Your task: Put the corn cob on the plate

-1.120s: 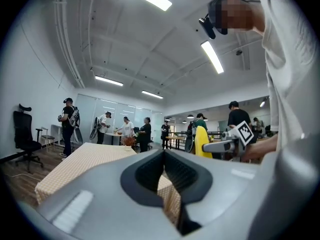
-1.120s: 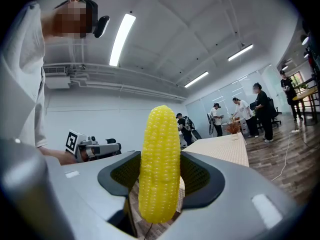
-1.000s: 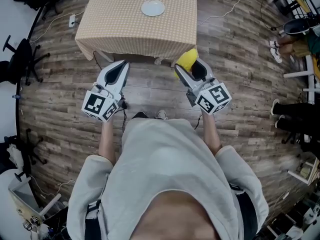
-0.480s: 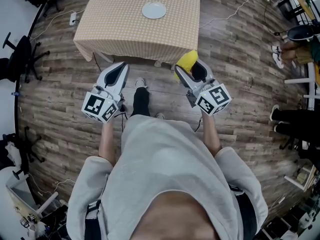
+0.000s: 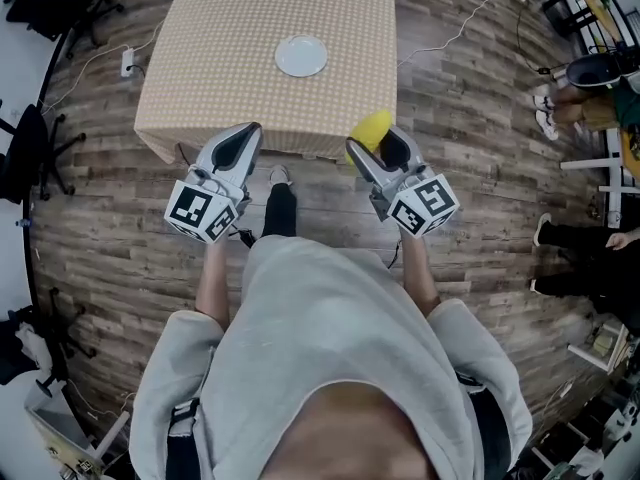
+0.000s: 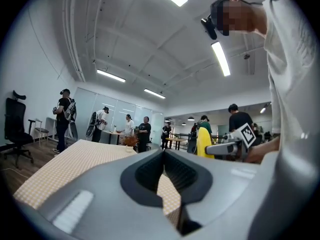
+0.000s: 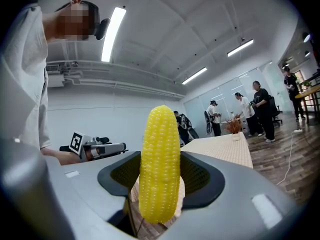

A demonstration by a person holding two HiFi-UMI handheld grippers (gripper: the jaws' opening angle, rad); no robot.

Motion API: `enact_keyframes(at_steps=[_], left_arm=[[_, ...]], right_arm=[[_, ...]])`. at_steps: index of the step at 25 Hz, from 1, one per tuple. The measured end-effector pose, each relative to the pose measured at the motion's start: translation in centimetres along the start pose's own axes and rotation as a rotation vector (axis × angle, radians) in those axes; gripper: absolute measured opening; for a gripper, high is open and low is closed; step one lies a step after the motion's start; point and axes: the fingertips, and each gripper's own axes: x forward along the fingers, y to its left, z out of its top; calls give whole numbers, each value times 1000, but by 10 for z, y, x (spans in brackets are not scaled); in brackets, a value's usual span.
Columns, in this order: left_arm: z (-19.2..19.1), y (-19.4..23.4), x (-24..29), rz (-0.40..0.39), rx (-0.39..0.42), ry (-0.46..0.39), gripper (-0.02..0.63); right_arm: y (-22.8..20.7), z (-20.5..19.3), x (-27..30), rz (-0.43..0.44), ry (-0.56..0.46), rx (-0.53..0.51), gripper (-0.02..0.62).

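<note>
A yellow corn cob (image 5: 368, 128) stands upright between the jaws of my right gripper (image 5: 375, 140), which is shut on it; in the right gripper view the corn cob (image 7: 160, 164) fills the middle. My left gripper (image 5: 248, 128) has its jaws closed together with nothing in them, and its jaw tips (image 6: 163, 151) meet in its own view. A white plate (image 5: 301, 55) lies near the middle of the table with the checked cloth (image 5: 200, 78). Both grippers point level at the table's near edge, short of the plate.
Black office chairs (image 5: 40, 138) stand at the left on the wood floor. A cable (image 5: 470, 18) trails right of the table. People (image 5: 590, 78) are at the right edge. A person's foot (image 5: 280, 203) shows between the grippers.
The table and plate have drawn closer in the head view as both grippers moved forward towards the near edge. The corn cob stays held in the right gripper.
</note>
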Motion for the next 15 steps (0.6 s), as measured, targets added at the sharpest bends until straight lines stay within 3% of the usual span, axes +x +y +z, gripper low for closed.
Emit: enact_keyframes(at_steps=[15], left_arm=[[41, 182, 102, -75, 9, 11, 9]], right_arm=[[-82, 59, 181, -76, -38, -17, 245]])
